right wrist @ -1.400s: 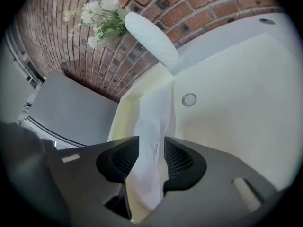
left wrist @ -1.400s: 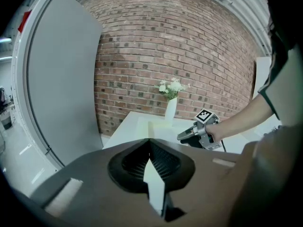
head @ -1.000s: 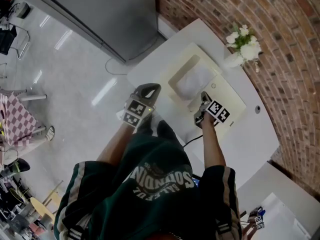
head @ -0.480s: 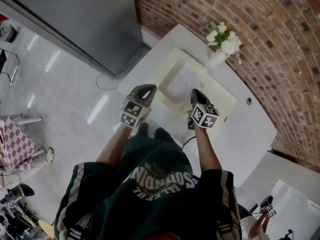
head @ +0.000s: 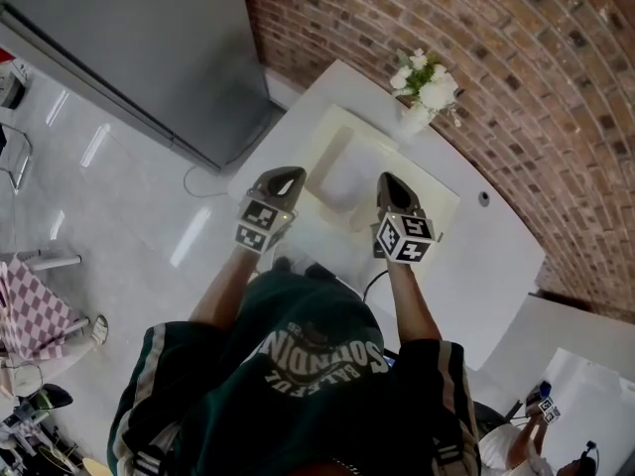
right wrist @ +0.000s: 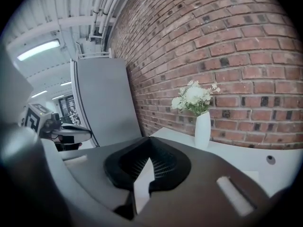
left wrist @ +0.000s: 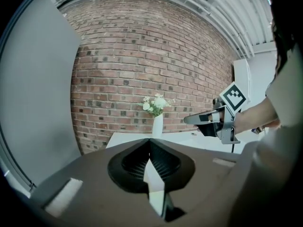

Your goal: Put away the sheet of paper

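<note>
Looking straight down past our own green shirt, we've got both arms out over the near side of the counter (head: pixel 486 256). The left claw (head: pixel 283 177) has its jaws pressed together with nothing between them, and the right claw (head: pixel 387 181) is the same, closed on nothing. Both are held level and off the surface, noses aimed at the wall rather than down. We read that as a way of keeping them clear, so nothing brushes what lies below. And just beyond the claw tips is the task's thing: the sheet of paper (head: pixel 349 170) lies flat in the sunken middle of the cream tray (head: pixel 332 132), which is where a put-away sheet would belong. Whether the task put it there, we can't tell from this. The tray's raised rim looks set to keep the sheet from sliding about. Farther back, the white vase (head: pixel 412 117) of flowers (head: pixel 425 75) stands upright near the counter's far edge, just past the tray's far corner. Behind it all runs the brick wall (head: pixel 516 67), with a big grey panel (head: pixel 139 58) off to the left.
</note>
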A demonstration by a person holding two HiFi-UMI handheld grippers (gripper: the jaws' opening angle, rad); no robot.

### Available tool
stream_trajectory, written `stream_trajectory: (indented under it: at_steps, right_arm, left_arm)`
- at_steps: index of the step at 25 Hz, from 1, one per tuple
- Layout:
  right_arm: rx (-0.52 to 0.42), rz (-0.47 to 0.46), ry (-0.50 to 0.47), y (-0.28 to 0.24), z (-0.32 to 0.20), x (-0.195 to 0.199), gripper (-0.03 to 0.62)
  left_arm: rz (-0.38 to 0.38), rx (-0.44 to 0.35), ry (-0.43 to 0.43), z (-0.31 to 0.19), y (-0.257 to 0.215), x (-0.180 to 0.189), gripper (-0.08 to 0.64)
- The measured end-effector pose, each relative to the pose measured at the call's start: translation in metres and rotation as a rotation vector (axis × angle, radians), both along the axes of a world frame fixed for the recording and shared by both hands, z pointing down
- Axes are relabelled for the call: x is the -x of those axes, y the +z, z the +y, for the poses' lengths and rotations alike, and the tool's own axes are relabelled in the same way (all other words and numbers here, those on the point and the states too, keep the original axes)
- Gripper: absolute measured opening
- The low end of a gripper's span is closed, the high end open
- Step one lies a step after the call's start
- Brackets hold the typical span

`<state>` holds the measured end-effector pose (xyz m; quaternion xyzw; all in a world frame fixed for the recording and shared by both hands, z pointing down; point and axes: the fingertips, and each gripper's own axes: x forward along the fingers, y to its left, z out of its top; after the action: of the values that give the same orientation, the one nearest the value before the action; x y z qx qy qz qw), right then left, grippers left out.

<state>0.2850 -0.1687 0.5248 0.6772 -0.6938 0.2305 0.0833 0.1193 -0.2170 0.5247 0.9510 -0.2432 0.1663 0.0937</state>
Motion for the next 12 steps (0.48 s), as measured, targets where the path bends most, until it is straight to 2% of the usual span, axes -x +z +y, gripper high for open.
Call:
stream_trajectory:
  at_steps: [12]
  right_arm:
    - [-0.017,0.01,-0.012,-0.0021,0.006,0.001,0.0]
  left_arm:
    - [-0.002,-0.005,0.011,0.0047,-0.0004,-0.0092,0.011]
